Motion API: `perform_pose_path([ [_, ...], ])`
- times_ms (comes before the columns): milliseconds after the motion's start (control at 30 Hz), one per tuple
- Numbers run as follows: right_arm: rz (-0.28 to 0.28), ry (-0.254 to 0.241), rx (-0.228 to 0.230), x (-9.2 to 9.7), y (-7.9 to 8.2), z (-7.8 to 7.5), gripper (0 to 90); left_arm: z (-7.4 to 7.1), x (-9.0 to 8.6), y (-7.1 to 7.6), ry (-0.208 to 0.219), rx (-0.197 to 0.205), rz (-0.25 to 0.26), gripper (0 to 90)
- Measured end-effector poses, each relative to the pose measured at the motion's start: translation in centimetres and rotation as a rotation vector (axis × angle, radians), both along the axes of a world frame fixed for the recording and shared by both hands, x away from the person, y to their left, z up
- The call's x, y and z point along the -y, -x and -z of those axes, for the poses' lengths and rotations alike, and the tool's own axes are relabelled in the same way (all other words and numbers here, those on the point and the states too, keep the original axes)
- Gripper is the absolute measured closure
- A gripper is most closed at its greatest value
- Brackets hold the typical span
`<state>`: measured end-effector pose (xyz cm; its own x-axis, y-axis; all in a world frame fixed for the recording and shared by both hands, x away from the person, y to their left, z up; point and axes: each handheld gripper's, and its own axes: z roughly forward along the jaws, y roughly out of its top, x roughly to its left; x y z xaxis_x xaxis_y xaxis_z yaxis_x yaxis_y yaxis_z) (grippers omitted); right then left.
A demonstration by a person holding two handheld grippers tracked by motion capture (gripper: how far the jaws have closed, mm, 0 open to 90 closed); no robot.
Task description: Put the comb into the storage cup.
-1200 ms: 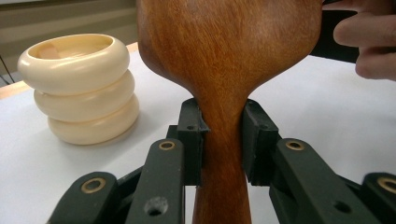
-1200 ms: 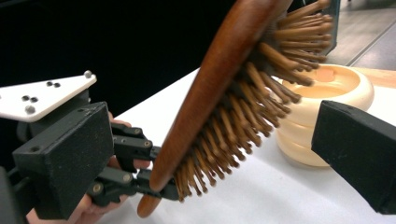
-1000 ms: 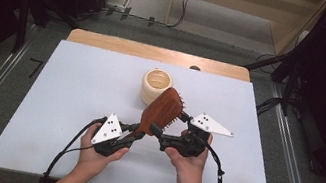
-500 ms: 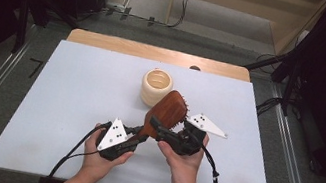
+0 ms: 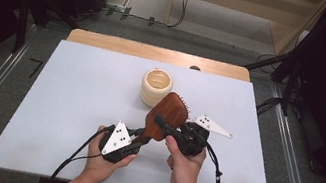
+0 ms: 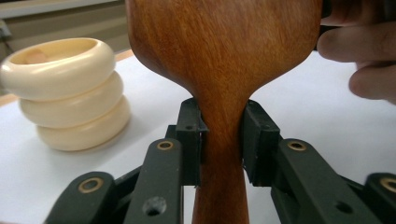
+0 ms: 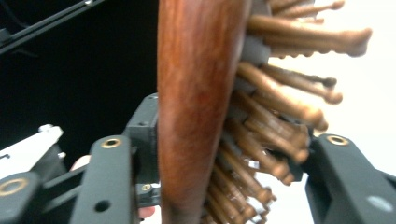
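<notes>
A wooden hairbrush is held up over the white table, its bristles facing right. My left gripper is shut on its narrow handle; in the left gripper view both pads clamp the neck of the hairbrush. My right gripper has just been closing on the brush head. In the right gripper view one jaw lies on the hairbrush's wooden back and the other presses into the bristles.
A cream ridged cup stands just behind the brush, close to the brush in the left gripper view as the cup. A wooden strip edges the table's far side. Cables trail from both grippers toward the near edge.
The right gripper's jaws have closed from wide open onto the brush head. The brush and both hands have shifted slightly. The left gripper keeps its hold on the handle.
</notes>
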<state>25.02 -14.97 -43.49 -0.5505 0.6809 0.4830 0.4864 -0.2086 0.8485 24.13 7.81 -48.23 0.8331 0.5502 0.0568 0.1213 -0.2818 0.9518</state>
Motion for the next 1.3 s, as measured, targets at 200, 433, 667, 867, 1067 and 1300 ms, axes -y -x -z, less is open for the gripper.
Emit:
perform_pose_path([
  [200, -0.002, 0.035, 0.095, 0.5, 0.6, -0.7, 52.9, -0.7, -1.2, -0.5, 0.060, -0.055, 0.017, 29.9],
  [433, -0.008, 0.076, 0.146, 0.8, 0.9, -1.2, 54.1, -1.1, -3.1, -1.2, 0.105, -0.100, 0.006, 13.6],
  [667, -0.013, 0.094, 0.165, 0.9, 1.0, -1.4, 54.3, -1.2, -6.0, -1.7, 0.119, -0.108, -0.043, 4.6],
  [867, -0.015, 0.116, 0.178, 1.0, 1.1, -1.4, 54.4, -1.1, -7.7, -1.7, 0.116, -0.104, -0.069, 0.1],
  [1067, -0.018, 0.129, 0.182, 1.1, 1.0, -1.4, 54.4, -1.0, -9.7, -1.5, 0.115, -0.089, -0.099, 0.0],
  [1300, -0.020, 0.154, 0.193, 1.2, 1.2, -1.7, 54.4, -0.5, -12.1, -1.5, 0.113, -0.095, -0.149, 0.0],
])
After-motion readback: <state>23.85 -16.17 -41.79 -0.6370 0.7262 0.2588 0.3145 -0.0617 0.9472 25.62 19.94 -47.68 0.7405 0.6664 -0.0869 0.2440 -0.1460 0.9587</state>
